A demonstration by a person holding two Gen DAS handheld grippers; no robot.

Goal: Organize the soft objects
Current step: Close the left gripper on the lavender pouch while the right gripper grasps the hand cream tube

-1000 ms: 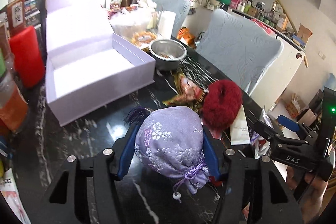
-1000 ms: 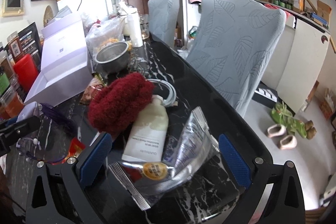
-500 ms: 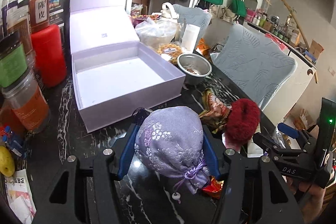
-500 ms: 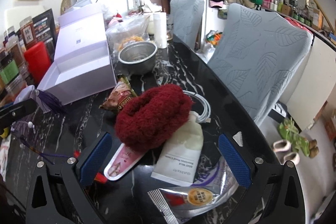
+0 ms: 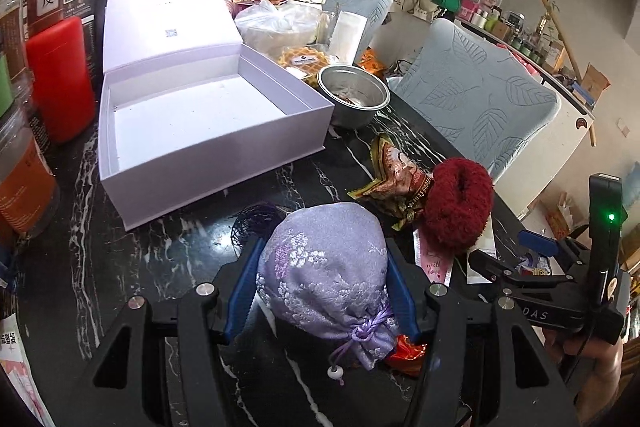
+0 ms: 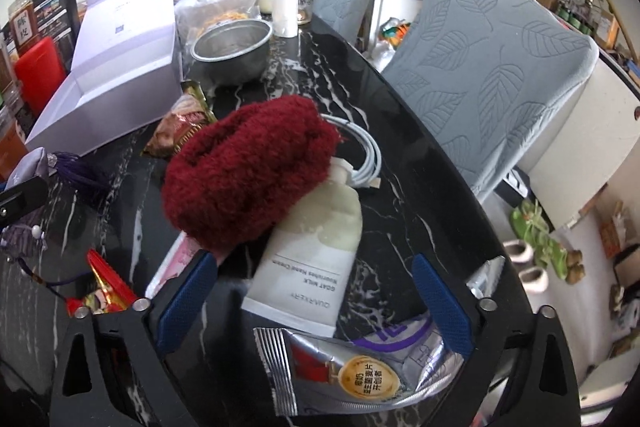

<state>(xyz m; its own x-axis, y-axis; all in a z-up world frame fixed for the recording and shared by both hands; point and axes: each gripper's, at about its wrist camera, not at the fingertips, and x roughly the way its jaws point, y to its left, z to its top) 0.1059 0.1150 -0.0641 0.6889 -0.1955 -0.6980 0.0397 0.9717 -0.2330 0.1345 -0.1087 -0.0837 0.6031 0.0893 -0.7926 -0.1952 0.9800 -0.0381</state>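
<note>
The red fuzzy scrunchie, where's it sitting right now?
In the right wrist view the red fuzzy scrunchie lies centre-left on the black table, atop the white cream tube, just beyond the open right claw.

Home dining room, covered chairs (image 6: 492, 75), cluttered table (image 6: 400, 163)

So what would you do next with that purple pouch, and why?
Probably carry it forward and let it go over the open box. The left claw is shut on the purple pouch, the box stands open just ahead with nothing visible inside, and the right claw, just narrowing, has nothing gripped yet near the red fuzzy thing.
</note>
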